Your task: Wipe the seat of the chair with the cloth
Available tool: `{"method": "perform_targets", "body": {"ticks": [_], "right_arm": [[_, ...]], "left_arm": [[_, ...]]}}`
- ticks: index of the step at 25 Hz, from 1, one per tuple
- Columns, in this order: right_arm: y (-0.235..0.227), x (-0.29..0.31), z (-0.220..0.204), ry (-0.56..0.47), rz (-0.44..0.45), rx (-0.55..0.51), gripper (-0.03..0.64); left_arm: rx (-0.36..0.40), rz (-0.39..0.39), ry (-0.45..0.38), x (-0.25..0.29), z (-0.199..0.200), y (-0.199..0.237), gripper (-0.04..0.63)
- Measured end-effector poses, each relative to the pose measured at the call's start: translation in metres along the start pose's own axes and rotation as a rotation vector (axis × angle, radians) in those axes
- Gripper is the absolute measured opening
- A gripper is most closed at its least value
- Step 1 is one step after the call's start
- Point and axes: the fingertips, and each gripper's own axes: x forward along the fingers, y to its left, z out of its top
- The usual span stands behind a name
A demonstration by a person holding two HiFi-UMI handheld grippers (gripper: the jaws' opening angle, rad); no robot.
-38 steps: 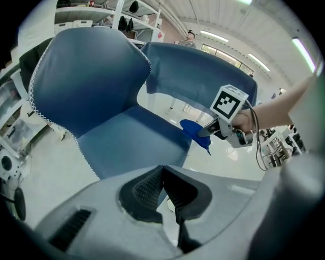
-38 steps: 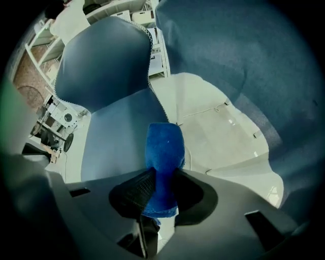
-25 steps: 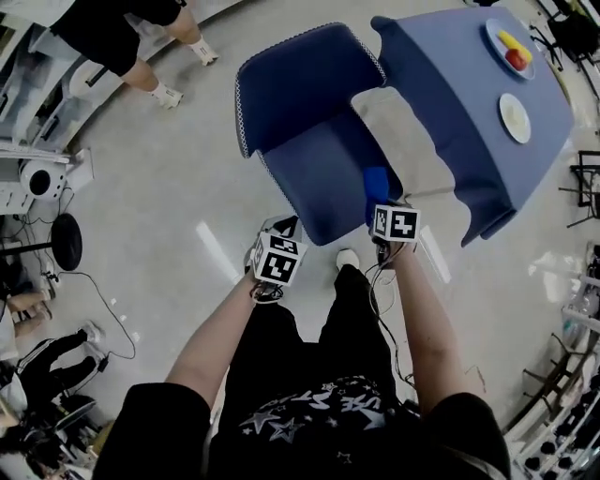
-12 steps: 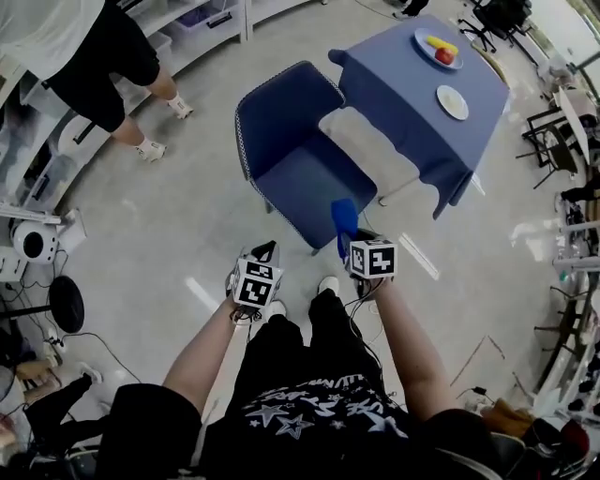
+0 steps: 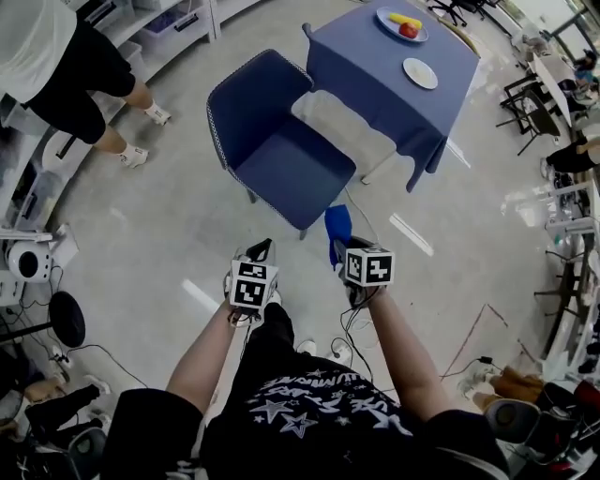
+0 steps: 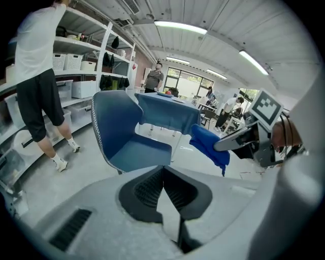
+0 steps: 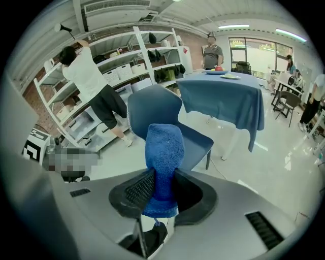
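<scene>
A blue chair [image 5: 281, 155] with a curved back stands on the floor ahead of me, its seat [image 5: 298, 178] bare; it also shows in the left gripper view as chair [image 6: 124, 139] and in the right gripper view as chair [image 7: 172, 127]. My right gripper [image 5: 339, 246] is shut on a blue cloth [image 5: 337, 227], held off the chair near its front corner. The cloth [image 7: 164, 162] stands up between the jaws. My left gripper [image 5: 261, 251] is shut and holds nothing, a little short of the seat's front edge.
A table under a blue tablecloth [image 5: 394, 70] stands right behind the chair, carrying a plate with fruit [image 5: 401, 23] and an empty plate [image 5: 419, 73]. A person [image 5: 66, 66] stands by the shelving at the left. Cables [image 5: 94, 352] lie on the floor at the lower left.
Both grippers and the cloth have drawn back from the chair; the cloth was over the seat's front edge and now hangs clear of it. The view has pulled away.
</scene>
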Motion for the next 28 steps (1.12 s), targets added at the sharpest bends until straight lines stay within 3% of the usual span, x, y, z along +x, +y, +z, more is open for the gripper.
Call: {"method": "perform_targets", "body": {"ticks": [6,22,28], "right_arm": [[-0.018,-0.038,-0.029,-0.049,-0.005,0.029,0.108],[-0.057,-0.162,-0.094,-0.240,0.026,0.044,0.107],[-0.029,-0.176,-0.109,-0.270,0.054,0.048,0.107]], "left_arm": [[0.062,-0.009,-0.053,-0.011,0.003,-0.048,0.020],[0.089,0.032,-0.238,-0.083,0.011,-0.166,0.020],[0.094,0.022,-0.254,-0.102,-0.004,-0.168,0.020]]}}
